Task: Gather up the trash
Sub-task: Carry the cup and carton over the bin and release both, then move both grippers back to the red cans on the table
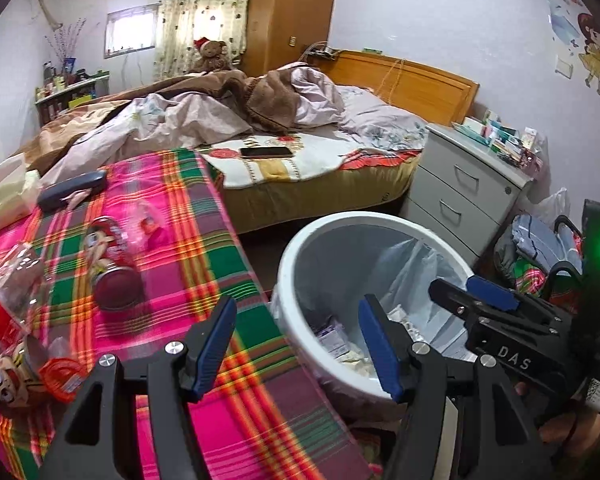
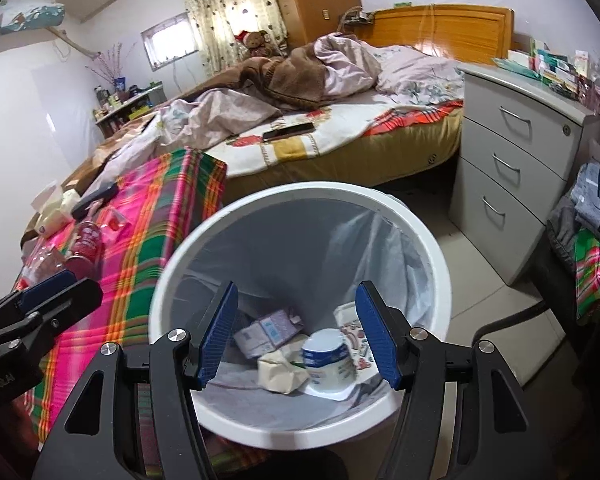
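A white bin point(image 2: 432, 248) with a clear liner stands on the floor beside a table with a pink and green plaid cloth point(image 1: 204, 248). In the bin lie a white and blue tub point(image 2: 328, 360), a small carton point(image 2: 268, 330) and crumpled paper point(image 2: 280, 374). My right gripper point(image 2: 300, 336) hangs open over the bin's mouth, nothing between its fingers. My left gripper point(image 1: 300, 344) is open and empty above the table's edge and the bin's rim point(image 1: 296, 248). On the cloth lie a red can point(image 1: 114, 268) on its side, clear wrappers point(image 1: 16, 280) and a cartoon-printed packet point(image 1: 8, 376).
A tissue pack point(image 1: 8, 196) and a dark case point(image 1: 72, 190) lie at the table's far end. Behind is an unmade bed point(image 1: 284, 120) with a phone point(image 1: 266, 152) on it. A grey drawer unit point(image 2: 512, 184) stands right of the bin, and a chair with folded clothes point(image 2: 596, 216).
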Available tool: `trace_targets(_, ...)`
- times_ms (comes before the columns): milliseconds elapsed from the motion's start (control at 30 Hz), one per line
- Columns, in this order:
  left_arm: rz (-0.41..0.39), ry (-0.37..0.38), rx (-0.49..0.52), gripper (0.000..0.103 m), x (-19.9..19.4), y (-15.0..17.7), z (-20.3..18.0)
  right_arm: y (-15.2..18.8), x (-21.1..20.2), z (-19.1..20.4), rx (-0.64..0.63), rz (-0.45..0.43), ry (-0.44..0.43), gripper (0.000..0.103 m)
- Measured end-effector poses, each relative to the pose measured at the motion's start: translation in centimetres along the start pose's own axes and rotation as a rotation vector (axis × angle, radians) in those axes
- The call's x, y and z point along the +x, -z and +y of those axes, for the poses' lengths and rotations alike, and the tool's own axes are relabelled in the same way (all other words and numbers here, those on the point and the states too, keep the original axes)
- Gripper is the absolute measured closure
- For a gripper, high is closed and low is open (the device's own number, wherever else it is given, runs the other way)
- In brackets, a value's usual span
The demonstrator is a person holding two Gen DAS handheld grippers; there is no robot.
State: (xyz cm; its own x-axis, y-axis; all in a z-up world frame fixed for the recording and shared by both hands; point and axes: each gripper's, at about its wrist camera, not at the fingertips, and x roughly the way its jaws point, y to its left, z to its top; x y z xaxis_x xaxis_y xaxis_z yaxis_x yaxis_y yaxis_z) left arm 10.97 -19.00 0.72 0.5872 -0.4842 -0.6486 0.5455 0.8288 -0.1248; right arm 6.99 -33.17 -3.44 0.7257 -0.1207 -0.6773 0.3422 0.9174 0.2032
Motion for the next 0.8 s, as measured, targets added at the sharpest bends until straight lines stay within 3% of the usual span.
trace_targets(800, -0.076, -0.193, -0.094, 0.038, -6.5, 3.5, 8.8, 1.1, -1.1, 8.5, -0.115, -0.030, -0.140, 0.040)
